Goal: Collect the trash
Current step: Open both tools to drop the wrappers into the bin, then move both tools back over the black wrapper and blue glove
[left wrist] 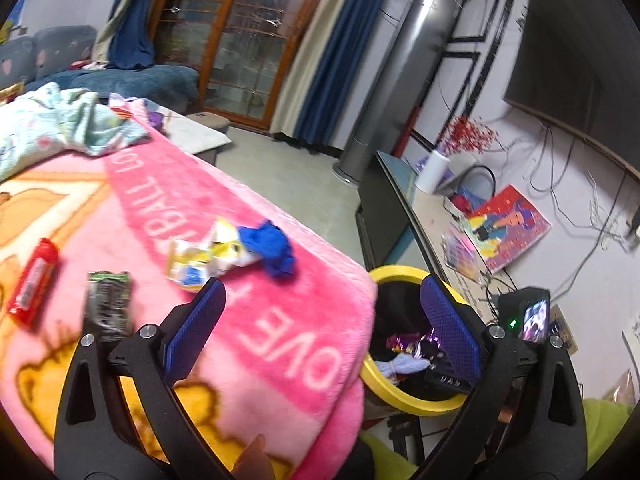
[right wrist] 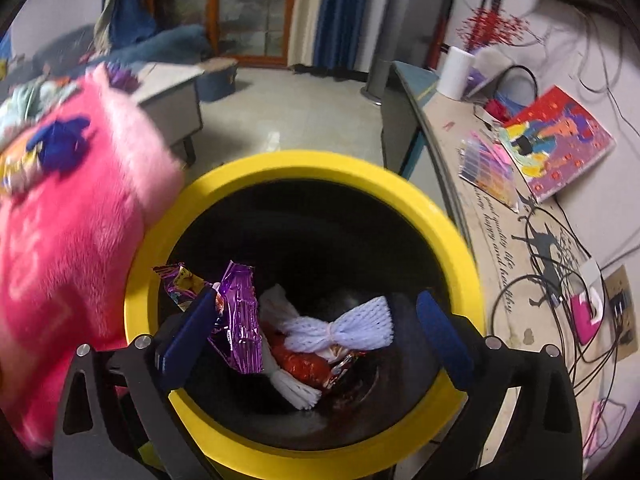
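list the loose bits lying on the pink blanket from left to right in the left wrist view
red snack packet → dark green wrapper → crumpled yellow and white wrapper → blue crumpled cloth scrap

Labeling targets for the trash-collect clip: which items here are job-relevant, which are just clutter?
Job:
yellow-rimmed bin
purple wrapper in it
red wrapper, dark wrapper, yellow-white wrapper, blue scrap on the pink blanket

Clutter:
colourful book
white roll
cables

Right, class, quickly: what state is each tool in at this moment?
Left tool: open, holding nothing.
Right tool: open above the yellow bin, holding nothing.
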### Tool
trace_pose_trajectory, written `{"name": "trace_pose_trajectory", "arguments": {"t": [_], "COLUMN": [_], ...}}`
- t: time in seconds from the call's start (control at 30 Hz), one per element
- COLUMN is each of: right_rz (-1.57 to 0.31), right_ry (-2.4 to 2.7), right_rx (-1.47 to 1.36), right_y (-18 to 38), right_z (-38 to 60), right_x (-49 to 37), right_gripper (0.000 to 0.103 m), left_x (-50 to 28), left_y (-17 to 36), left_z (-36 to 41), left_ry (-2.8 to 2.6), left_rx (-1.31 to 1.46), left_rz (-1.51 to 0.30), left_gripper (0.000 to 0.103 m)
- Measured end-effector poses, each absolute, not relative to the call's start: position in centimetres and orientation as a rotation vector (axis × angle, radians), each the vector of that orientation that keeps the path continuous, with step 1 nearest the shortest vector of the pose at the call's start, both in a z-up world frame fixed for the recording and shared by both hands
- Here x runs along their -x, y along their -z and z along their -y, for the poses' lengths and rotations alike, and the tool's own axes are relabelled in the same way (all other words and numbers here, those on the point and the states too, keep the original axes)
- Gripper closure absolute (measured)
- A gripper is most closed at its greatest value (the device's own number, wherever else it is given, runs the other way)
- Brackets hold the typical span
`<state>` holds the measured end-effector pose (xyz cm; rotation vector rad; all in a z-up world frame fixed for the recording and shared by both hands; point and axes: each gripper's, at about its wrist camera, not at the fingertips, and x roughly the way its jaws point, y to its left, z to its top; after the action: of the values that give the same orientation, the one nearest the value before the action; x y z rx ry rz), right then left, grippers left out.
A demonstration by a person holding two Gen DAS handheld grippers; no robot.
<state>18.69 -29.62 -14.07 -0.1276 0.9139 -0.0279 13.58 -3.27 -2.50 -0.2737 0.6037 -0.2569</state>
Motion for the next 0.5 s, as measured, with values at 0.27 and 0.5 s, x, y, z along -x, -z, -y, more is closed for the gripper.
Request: {"name": "trace_pose_trajectory", "arguments": {"t": [0.27, 0.5], "right_rz": [-0.898, -0.837], "right_ry": [-0.015, -0.028], "right_rx": [0.145, 0.099], "right_y": [13.8, 11.5], "right_z": [26.1, 24.7], "right_x": [-19.4, -19.8], "right_gripper": [0.007, 0.007], "left_x": [-12.5, -11.8], "left_y": [2.1, 2.0], "left_z": [-0.8, -3.8], "left_ry": [0.190, 0.142], "left_rx": [0.309, 0.331], "left_rz": [-0.576, -0.559], "left_gripper": [0.013, 0.013]}}
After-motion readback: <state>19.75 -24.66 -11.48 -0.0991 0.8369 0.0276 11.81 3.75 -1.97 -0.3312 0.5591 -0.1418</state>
